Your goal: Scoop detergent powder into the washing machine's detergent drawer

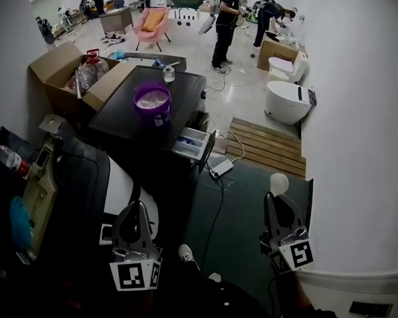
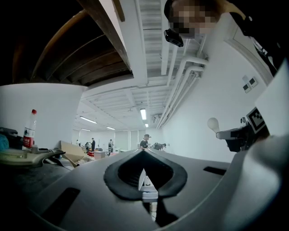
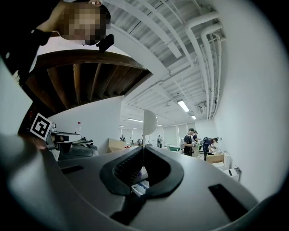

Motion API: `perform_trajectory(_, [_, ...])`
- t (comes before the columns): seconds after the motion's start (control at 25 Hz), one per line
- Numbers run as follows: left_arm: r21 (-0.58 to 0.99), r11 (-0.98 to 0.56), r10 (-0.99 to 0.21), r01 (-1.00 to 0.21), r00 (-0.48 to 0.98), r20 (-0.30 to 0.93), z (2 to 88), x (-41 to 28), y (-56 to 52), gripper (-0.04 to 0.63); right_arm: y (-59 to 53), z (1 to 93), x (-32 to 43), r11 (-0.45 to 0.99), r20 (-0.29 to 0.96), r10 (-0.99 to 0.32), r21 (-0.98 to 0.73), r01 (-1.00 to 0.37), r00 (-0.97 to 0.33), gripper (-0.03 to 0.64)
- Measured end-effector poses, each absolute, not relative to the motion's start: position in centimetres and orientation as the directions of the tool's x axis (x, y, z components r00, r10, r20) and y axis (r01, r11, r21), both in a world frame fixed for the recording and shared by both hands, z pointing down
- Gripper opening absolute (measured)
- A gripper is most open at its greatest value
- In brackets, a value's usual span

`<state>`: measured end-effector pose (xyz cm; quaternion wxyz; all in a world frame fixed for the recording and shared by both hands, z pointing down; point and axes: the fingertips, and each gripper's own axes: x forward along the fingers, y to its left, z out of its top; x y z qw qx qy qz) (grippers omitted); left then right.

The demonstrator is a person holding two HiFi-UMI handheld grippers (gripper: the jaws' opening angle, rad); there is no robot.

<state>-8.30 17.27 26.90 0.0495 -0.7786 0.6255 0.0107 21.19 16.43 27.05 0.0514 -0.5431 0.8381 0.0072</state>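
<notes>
At the near right corner of the dark-topped washing machine [image 1: 182, 89], the detergent drawer [image 1: 191, 143] stands pulled out, its pale compartments open to view; on the machine's top, behind the drawer, sits a purple tub [image 1: 152, 97] with white powder [image 1: 152, 94] in it, and farther back a small white roll [image 1: 168, 73]; the right gripper [image 1: 274, 197] is low at the near right, well apart from drawer and tub, its jaws pressed together on the thin handle of a white scoop [image 1: 279, 182] whose round bowl stands up past the jaw tips, as the right gripper view confirms [image 3: 150, 121]; the left gripper [image 1: 138, 208] hangs at the near left, jaws closed tip to tip with nothing between them; a white power strip [image 1: 221, 167] lies on the floor just right of the drawer, beside a wooden pallet [image 1: 268, 145]; farther right stands a white toilet [image 1: 286, 100]; left of the machine an open cardboard box [image 1: 61, 66] holds a clear water jug [image 1: 91, 69]; a red-capped bottle [image 1: 11, 160] lies at the left edge; far back are a pink chair [image 1: 153, 24] and people standing.
</notes>
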Motion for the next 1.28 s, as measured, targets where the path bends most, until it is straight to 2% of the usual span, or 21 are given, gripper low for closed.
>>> perform_trajectory(0.56, [-0.048,-0.232,-0.963,-0.971,0.237,-0.126,25.7,-11.2,9.3,0.014,8.9,26.3,19.1,0.385,-0.11,-0.917,0.007,-0.923,-0.383,0.032])
perform_trajectory(0.76, [-0.053,-0.244,-0.96,-0.968,0.248,-0.131,25.5,-12.5,7.6,0.014,7.1,25.6,17.7,0.376,-0.148,-0.918,-0.027,-0.926,-0.368,0.034])
perform_trajectory(1.28, [-0.042,-0.211,-0.974,-0.977,0.214,-0.076,28.2,-12.0,2.2,0.014,1.0,28.9,18.8,0.392,-0.068,-0.918,-0.023,-0.92,-0.39,0.033])
